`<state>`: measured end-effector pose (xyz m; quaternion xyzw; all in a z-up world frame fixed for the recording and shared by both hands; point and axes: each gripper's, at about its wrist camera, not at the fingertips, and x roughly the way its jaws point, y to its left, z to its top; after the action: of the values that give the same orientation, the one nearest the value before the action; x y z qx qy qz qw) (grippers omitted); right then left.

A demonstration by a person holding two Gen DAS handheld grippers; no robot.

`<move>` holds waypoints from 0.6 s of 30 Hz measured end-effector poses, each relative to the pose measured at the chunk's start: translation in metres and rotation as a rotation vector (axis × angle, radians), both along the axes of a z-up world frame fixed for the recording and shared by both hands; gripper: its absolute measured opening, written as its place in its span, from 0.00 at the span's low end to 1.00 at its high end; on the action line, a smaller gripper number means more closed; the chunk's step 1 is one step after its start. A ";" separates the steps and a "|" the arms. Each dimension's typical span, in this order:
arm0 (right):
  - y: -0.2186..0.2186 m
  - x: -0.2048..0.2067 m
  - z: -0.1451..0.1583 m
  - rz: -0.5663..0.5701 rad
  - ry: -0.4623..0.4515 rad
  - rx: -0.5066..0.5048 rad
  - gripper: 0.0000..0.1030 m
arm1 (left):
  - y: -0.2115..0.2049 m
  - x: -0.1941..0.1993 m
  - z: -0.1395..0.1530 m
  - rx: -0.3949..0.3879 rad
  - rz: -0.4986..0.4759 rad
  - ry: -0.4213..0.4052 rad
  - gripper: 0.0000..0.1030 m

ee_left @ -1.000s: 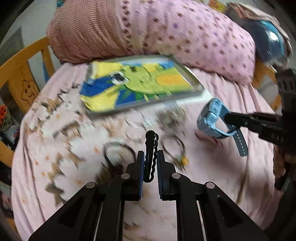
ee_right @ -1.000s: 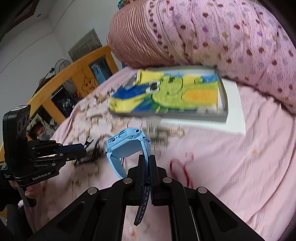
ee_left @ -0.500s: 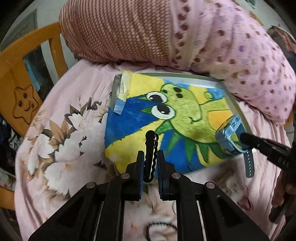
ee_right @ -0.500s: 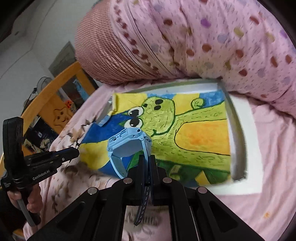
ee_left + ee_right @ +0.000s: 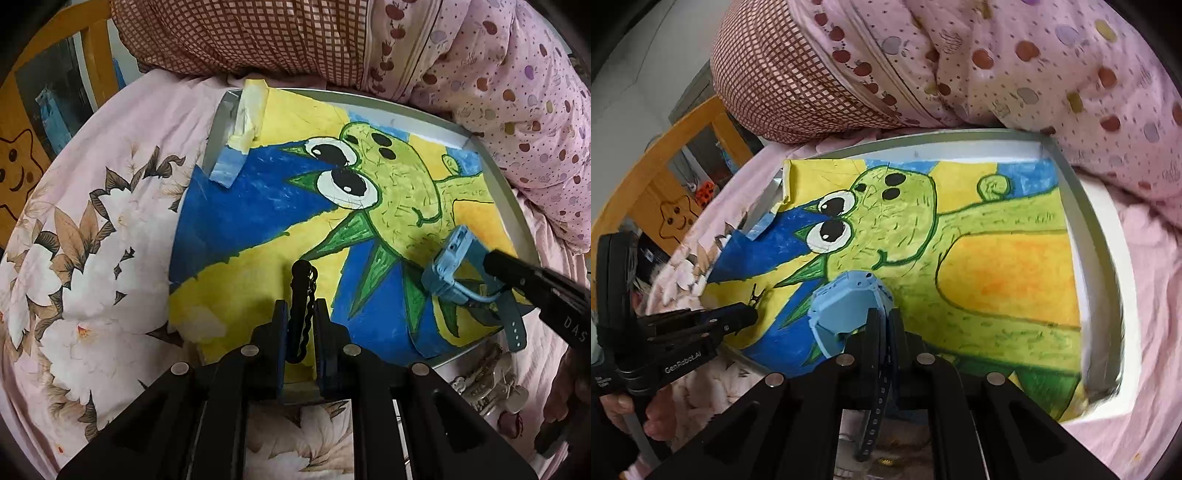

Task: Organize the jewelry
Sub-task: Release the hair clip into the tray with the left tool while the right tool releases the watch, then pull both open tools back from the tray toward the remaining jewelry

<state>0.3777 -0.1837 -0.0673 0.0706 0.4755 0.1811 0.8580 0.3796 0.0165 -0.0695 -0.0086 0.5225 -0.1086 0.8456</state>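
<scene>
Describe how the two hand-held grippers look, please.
Both are black plastic with silver screw heads. The left hand-held gripper has blue finger pads and white lettering "GenRobot.AI" on its side. The right hand-held gripper shows white letters "DAS".

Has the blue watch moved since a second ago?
Yes. Held in the right claw, the blue watch went from above the pink bedspread to over the painted tray.

White lettering reading "GenRobot.AI" is showing on the left gripper's [image 5: 750, 314] black body at about eight o'clock in the right wrist view. The letters "DAS" are showing on the right gripper's [image 5: 491, 264] arm at four o'clock in the left wrist view.
</scene>
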 end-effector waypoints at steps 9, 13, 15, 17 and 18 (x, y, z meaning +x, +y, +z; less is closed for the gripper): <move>-0.006 0.008 0.010 0.040 -0.031 -0.029 0.13 | 0.002 -0.008 0.004 -0.029 0.012 -0.015 0.54; -0.015 -0.004 0.017 0.008 -0.046 -0.024 0.39 | 0.002 -0.017 0.018 -0.043 0.007 -0.063 0.61; -0.022 -0.012 0.023 -0.014 -0.059 -0.020 0.47 | 0.001 -0.022 0.024 -0.042 0.007 -0.076 0.65; -0.030 -0.020 0.030 -0.041 -0.077 -0.004 0.61 | 0.001 -0.028 0.028 -0.048 0.014 -0.089 0.70; -0.035 -0.025 0.035 -0.054 -0.091 0.008 0.70 | 0.002 -0.034 0.032 -0.056 0.019 -0.101 0.70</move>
<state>0.3532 -0.2184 -0.0325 0.0785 0.4332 0.1629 0.8830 0.3460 0.0186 -0.0380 -0.0319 0.4757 -0.1155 0.8714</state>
